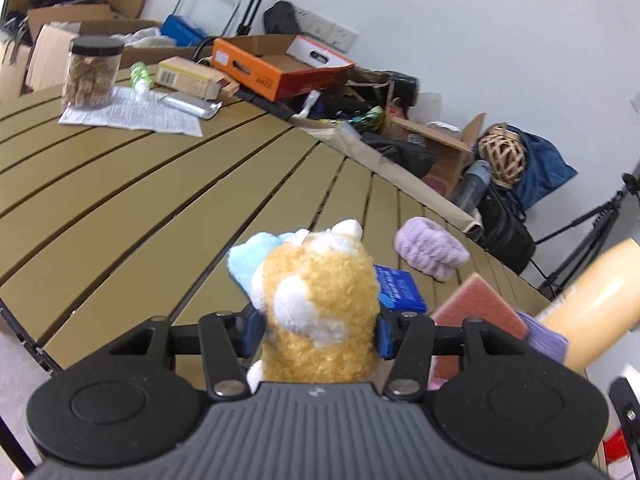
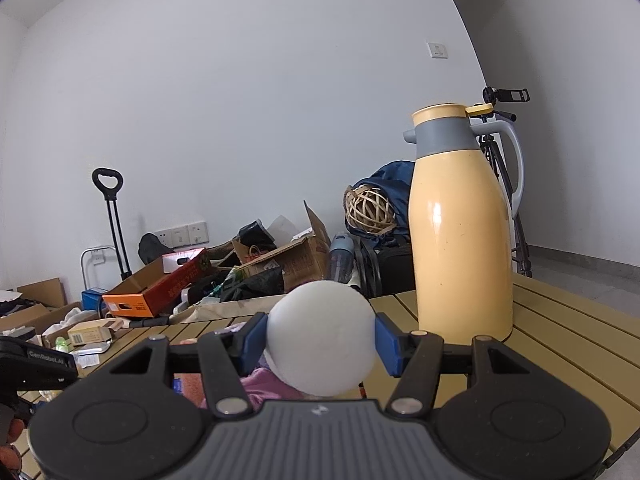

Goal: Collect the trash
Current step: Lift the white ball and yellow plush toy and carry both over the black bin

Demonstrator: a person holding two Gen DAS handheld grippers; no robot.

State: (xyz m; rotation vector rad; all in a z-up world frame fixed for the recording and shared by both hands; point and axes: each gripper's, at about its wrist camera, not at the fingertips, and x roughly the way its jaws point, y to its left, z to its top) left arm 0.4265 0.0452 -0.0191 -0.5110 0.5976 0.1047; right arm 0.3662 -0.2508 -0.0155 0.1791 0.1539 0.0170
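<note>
My left gripper [image 1: 318, 330] is shut on a tan and white plush toy [image 1: 316, 296] with a light blue part, held above the slatted table [image 1: 160, 184]. My right gripper [image 2: 320, 344] is shut on a white foam ball [image 2: 321, 338], held above the table [image 2: 560, 320]. Just past the plush lie a blue box [image 1: 400, 288], a fluffy lilac item [image 1: 430, 250] and a pink sponge [image 1: 480, 312]. A lilac cloth [image 2: 264, 388] shows under the ball.
A yellow thermos jug [image 2: 462, 232] stands on the table to the right of the ball. At the far left of the table are a jar of snacks [image 1: 93, 74], papers [image 1: 132, 112], a foil pack [image 1: 190, 105] and a carton [image 1: 188, 77]. Boxes and bags crowd the floor beyond [image 1: 280, 64].
</note>
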